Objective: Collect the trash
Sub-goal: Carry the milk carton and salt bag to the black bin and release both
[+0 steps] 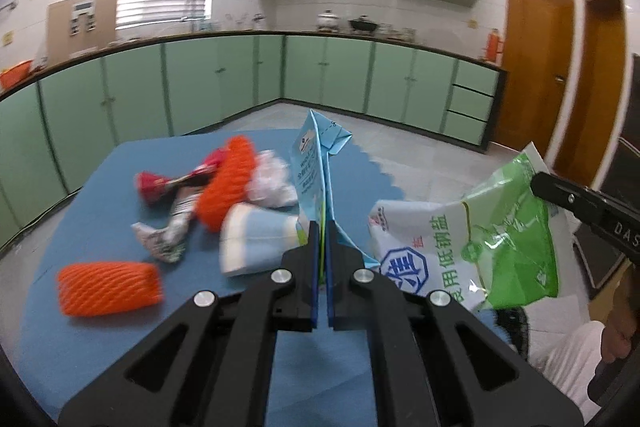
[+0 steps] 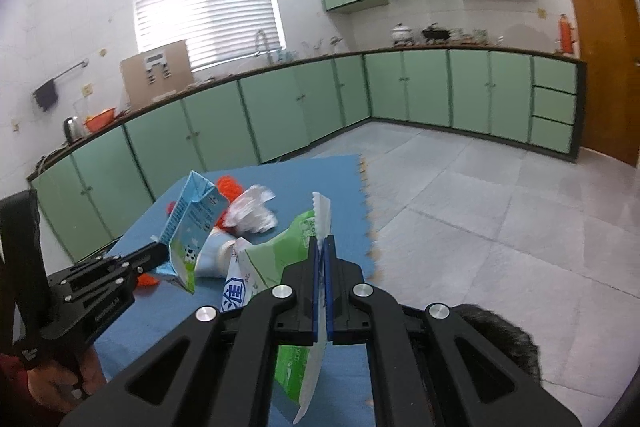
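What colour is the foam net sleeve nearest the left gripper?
Orange foam net sleeve, diamond mesh pattern; clearest in the left wrist view.

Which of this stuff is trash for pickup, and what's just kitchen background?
Job:
- milk carton, in left gripper
- salt bag, in right gripper
- orange nets
- paper cup
- candy wrappers
- crumpled plastic

Background:
- blue mat
- cardboard box
- kettle

On the mat [image 1: 100, 195] before you, 1 net sleeve [image 1: 110, 289] lies nearest left, the cup [image 1: 256, 239] right of it, another sleeve [image 1: 228, 183] and perhaps a tissue wad [image 1: 272, 179] behind, the salt bag [image 1: 480, 243] hanging right of the carton [image 1: 316, 167].
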The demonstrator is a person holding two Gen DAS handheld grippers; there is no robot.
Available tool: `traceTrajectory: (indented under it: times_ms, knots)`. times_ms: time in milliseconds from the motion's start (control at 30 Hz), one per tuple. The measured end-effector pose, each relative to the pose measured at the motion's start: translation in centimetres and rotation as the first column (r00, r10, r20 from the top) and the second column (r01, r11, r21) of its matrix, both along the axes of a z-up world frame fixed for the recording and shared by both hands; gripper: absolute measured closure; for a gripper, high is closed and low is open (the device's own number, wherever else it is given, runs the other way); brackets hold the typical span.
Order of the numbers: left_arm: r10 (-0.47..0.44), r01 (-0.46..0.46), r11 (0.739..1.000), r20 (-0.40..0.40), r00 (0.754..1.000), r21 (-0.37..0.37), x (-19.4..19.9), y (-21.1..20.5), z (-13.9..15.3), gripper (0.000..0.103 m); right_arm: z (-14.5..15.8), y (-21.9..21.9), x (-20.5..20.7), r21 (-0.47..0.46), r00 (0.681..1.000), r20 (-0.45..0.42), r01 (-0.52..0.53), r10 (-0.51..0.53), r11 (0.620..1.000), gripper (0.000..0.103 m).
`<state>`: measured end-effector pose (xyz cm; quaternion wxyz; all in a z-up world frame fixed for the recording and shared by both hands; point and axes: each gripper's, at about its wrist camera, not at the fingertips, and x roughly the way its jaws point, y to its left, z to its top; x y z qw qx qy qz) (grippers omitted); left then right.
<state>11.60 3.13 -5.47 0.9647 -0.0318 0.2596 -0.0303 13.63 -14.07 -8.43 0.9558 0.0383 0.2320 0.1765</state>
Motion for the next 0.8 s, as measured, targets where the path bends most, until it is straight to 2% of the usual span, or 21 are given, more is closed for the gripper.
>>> traceTrajectory:
  times_ms: [167, 333, 567, 800]
  knots:
    - [-0.116, 0.116, 0.993, 0.018, 0.993, -0.010, 0.9, -4.6, -0.1, 0.102, 1.1, -4.3, -1.0, -0.009, 0.993, 0.028, 0.117, -0.116, 0.993, 0.100]
    - [-0.222, 0.223, 0.975, 0.025, 0.975, -0.022, 1.9, -8.9, -0.5, 0.102, 0.8, -8.6, -1.9, -0.016, 0.971, 0.023, 0.237, -0.236, 0.971, 0.101]
    - [-0.350, 0.349, 0.936, -0.004, 0.937, -0.040, 3.7, -15.0, -2.3, 0.102, -1.2, -14.7, -2.9, -0.032, 0.919, -0.018, 0.393, -0.394, 0.919, 0.100]
    - [-0.425, 0.423, 0.905, -0.055, 0.904, -0.045, 5.0, -19.5, -5.1, 0.102, -4.2, -18.1, -2.7, -0.049, 0.880, -0.070, 0.467, -0.469, 0.883, 0.100]
